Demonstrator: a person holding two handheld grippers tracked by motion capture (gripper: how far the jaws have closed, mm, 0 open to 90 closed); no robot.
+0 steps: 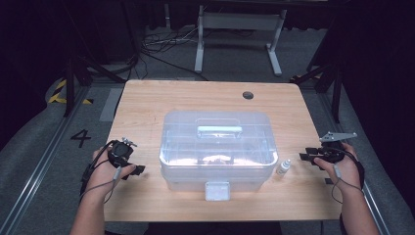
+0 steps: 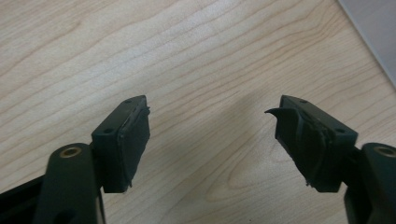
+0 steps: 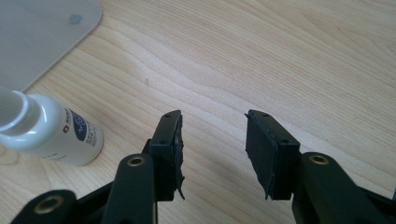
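A clear plastic storage box (image 1: 216,147) with a closed lid, a top handle and a front latch (image 1: 217,190) stands in the middle of the wooden table (image 1: 147,103). A small white bottle (image 1: 283,167) stands just right of the box; in the right gripper view the same bottle (image 3: 46,130) is at the left, apart from the jaws. My left gripper (image 1: 138,170) hovers left of the box, open and empty (image 2: 212,126) over bare wood. My right gripper (image 1: 306,154) is right of the bottle, open with nothing between its jaws (image 3: 213,140).
A round hole (image 1: 248,95) is in the table's far right part. The box's corner (image 3: 46,32) shows at the top left of the right gripper view. Cables and a metal stand (image 1: 240,34) lie on the floor beyond the table.
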